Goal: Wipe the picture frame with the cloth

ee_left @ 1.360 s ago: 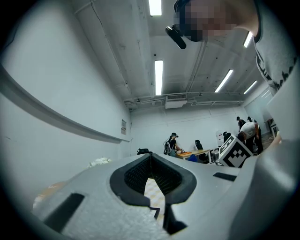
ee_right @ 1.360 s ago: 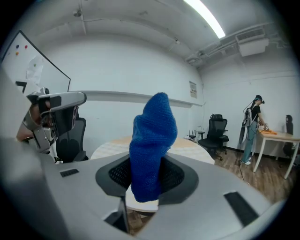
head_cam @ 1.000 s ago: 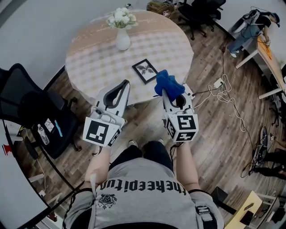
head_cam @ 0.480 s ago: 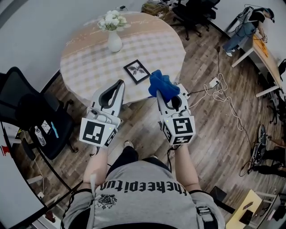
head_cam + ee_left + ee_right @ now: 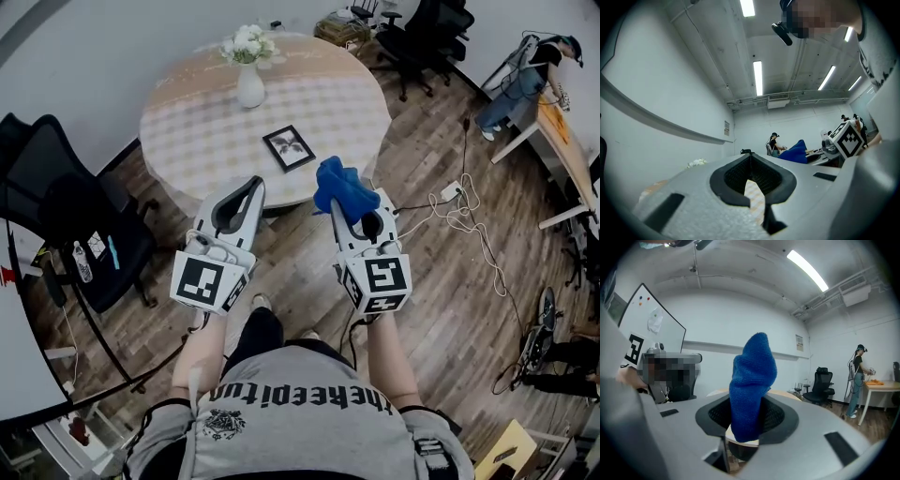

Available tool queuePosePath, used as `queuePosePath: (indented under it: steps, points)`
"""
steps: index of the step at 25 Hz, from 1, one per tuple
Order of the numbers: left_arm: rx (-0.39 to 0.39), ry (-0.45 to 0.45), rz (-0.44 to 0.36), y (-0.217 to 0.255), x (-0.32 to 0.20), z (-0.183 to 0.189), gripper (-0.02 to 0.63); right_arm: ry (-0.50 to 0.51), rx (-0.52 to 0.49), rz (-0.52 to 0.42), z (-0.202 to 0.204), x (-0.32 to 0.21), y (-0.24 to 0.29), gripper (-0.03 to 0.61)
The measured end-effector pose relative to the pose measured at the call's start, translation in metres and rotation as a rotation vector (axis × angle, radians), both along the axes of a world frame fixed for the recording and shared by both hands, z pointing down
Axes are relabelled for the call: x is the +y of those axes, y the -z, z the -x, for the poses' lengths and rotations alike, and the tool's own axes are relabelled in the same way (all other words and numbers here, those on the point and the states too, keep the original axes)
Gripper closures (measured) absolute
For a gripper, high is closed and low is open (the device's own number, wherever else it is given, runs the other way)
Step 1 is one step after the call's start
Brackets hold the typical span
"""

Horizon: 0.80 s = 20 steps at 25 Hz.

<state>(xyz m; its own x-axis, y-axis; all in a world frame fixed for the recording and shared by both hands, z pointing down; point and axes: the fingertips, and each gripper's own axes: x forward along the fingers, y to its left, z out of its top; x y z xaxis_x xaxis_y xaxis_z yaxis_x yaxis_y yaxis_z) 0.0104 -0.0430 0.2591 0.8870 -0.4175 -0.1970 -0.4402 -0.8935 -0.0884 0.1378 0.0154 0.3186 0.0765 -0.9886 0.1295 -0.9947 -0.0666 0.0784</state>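
Your right gripper (image 5: pixel 339 199) clamps the blue cloth (image 5: pixel 343 185).
Your left gripper (image 5: pixel 255 184) is closed on nothing (both near the table (image 5: pixel 187 131) edge) — the picture frame (image 5: pixel 289 148) lies flat on it.

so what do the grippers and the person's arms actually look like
Both the left gripper and right gripper are pale grey plastic with black textured pads lining curved jaws. Each carries a white cube printed with black square markers. The person wears a grey short-sleeved T-shirt with black lettering; the forearms are bare.
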Motion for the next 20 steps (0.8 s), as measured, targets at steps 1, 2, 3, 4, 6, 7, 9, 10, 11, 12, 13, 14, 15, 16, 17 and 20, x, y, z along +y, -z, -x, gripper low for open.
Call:
queuePosePath:
  steps: [1,2,3,4,6,7,9,10,11,12,13,14,15,16,17,20]
  points:
    - [-0.001,0.007,-0.001,0.000,0.006,0.002,0.594,0.004,-0.004,-0.005,0.001,0.005,0.001,0.449]
    - [-0.001,0.014,-0.004,0.001,0.012,0.004,0.594,0.009,-0.007,-0.010,0.002,0.010,0.001,0.449]
    - [-0.001,0.020,-0.006,0.002,0.018,0.006,0.594,0.015,-0.009,-0.015,0.003,0.014,0.002,0.449]
    - [0.000,0.026,-0.008,0.002,0.023,0.008,0.594,0.022,-0.010,-0.020,0.005,0.019,0.004,0.449]
    - [0.002,0.038,-0.010,0.003,0.033,0.013,0.594,0.034,-0.008,-0.029,0.009,0.027,0.005,0.449]
    - [0.003,0.043,-0.012,0.004,0.039,0.015,0.594,0.039,-0.007,-0.033,0.011,0.032,0.006,0.448]
    - [0.004,0.053,-0.015,0.004,0.049,0.019,0.594,0.048,-0.006,-0.039,0.014,0.041,0.007,0.448]
    - [0.004,0.058,-0.017,0.004,0.054,0.021,0.594,0.052,-0.005,-0.041,0.016,0.045,0.006,0.448]
    - [0.005,0.062,-0.018,0.004,0.058,0.022,0.594,0.056,-0.004,-0.042,0.017,0.049,0.006,0.448]
    - [0.005,0.066,-0.018,0.004,0.062,0.024,0.594,0.058,-0.003,-0.042,0.019,0.053,0.006,0.448]
    - [0.006,0.069,-0.018,0.004,0.065,0.026,0.594,0.060,-0.002,-0.043,0.020,0.056,0.006,0.448]
    - [0.007,0.072,-0.018,0.004,0.069,0.027,0.594,0.061,0.000,-0.045,0.022,0.060,0.006,0.448]
    - [0.008,0.076,-0.017,0.004,0.072,0.028,0.594,0.062,0.002,-0.046,0.022,0.063,0.006,0.448]
    - [0.010,0.079,-0.017,0.004,0.075,0.029,0.594,0.064,0.002,-0.048,0.023,0.066,0.007,0.448]
    - [0.012,0.082,-0.017,0.004,0.079,0.030,0.594,0.066,0.003,-0.050,0.024,0.069,0.007,0.448]
    - [0.019,0.091,-0.017,0.005,0.088,0.033,0.594,0.070,0.003,-0.055,0.026,0.079,0.007,0.448]
